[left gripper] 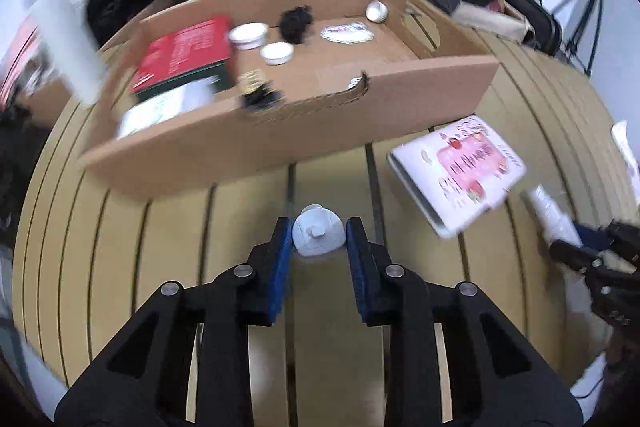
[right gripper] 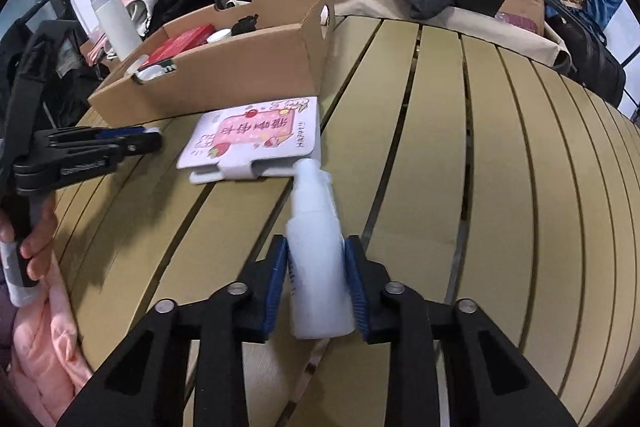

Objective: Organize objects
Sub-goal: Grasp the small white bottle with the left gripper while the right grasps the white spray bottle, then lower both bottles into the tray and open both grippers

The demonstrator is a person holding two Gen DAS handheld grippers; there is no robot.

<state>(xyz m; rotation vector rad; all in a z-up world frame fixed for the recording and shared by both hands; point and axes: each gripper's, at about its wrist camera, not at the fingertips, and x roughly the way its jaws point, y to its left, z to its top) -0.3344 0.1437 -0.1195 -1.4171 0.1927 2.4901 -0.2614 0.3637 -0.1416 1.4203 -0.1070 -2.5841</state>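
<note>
Slatted desk point(right gripper: 500, 155) carries everything: a cardboard box point(left gripper: 304, 123) sits toward the far edge, w/ clutter of dark clothes and bags piled behind it. Left gripper point(left gripper: 319, 233) has its blue pads pressed on both sides of a small pale blue-white object point(left gripper: 319, 235), round w/ a little nub on top, held just above the slats short of the box's near wall. Right gripper point(right gripper: 316, 267) is clamped on a white spray bottle point(right gripper: 318, 259), nozzle end pointing away toward the box, bottle roughly level over the desk. Just beyond the nozzle lies a flat white card pack point(right gripper: 256, 137) w/ pink cartoon print, resting on the slats beside the box's near wall; nozzle looks to be touching or nearly touching its edge, can't tell which. Inside the box: a red book-like box point(left gripper: 184, 53) at the left end, two white round jars point(left gripper: 260, 43) near the middle, a black fuzzy clump point(left gripper: 296, 23), a small silvery cup point(left gripper: 377, 11) by the far right corner. White thermos point(right gripper: 116, 23) stands upright past the box's left end
</note>
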